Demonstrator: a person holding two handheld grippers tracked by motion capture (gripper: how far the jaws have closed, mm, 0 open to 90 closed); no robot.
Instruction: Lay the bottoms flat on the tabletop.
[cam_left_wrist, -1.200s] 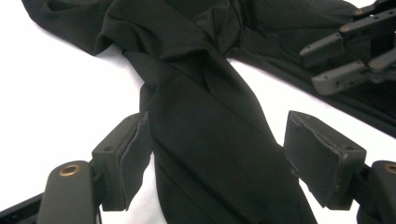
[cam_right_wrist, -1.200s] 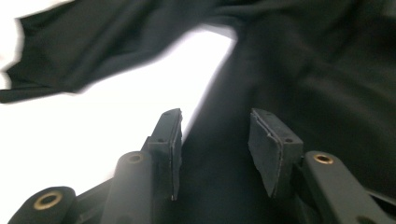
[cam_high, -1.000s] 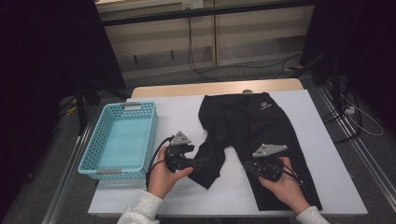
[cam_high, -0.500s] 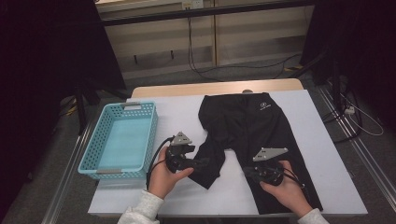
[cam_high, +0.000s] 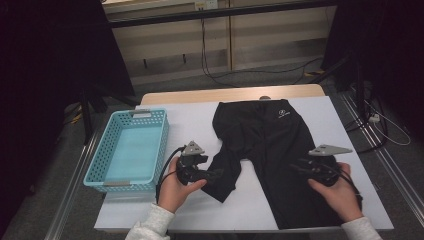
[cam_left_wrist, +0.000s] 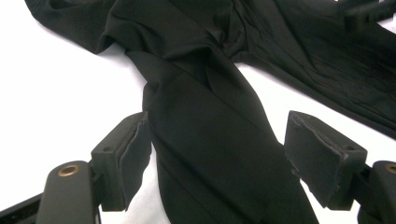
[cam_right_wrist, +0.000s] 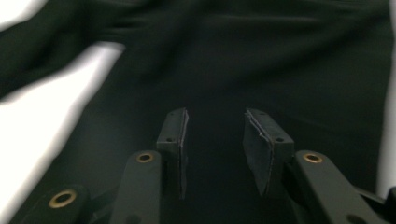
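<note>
Garment: black shorts spread flat on the white table, waistband at the far side, two legs toward the person; probably laid out for folding.
Left fingers: wide open, straddling the twisted left leg; cloth lies between the pads, not pinched.
Left gripper: resting at the hem of that leg, likely poised to pinch it.
Right fingers: partly open, just been opening, nothing held; black cloth beneath and ahead of them.
Right gripper: low over the right leg, near its outer edge.
Basket: blue, well beyond the left fingers, away from the shorts, seemingly the place for the folded garment.
Change: right hand farther out toward the table's right edge than a second ago; left hand as before.
</note>
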